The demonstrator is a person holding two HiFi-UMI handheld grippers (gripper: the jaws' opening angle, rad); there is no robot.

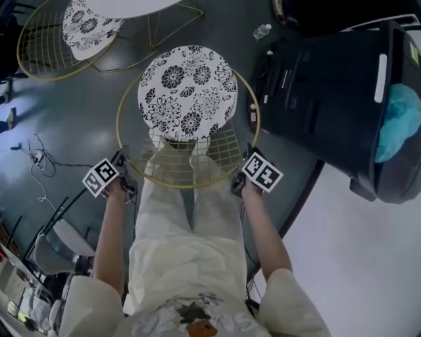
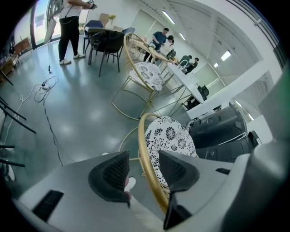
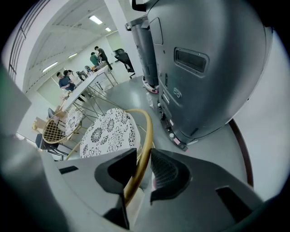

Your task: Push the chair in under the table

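The person stands directly behind the chair [image 1: 187, 99], a round seat with a black-and-white flowered cushion inside a gold wire rim [image 2: 141, 152], and holds a gripper to the rim on either side.

The left gripper [image 2: 144, 168] has its jaws apart. The rim runs up between them, nearer the inner jaw, with a clear gap to the outer one. On the other side of the chair, the right gripper [image 3: 144, 170] has its jaws drawn in on the rim, with both pads against the gold wire.

The chair stands out on the grey floor, short of the white table [image 1: 131, 5], which lies beyond its far edge. No part of the seat is under the tabletop. Beyond the chair and to its left, a second chair [image 1: 66, 33] of the same make sits partly tucked under that table.

To the chair's right is a big dark bin on a base [image 1: 342, 85]. Its mouth is open, and something crumpled and turquoise [image 1: 401, 118] lies inside; I cannot tell what it is. A small clear bottle [image 1: 262, 31] lies on the floor between the bin and the far side of the chair. A thin cable [image 1: 39, 161] lies loosely on the floor well off to the chair's left.
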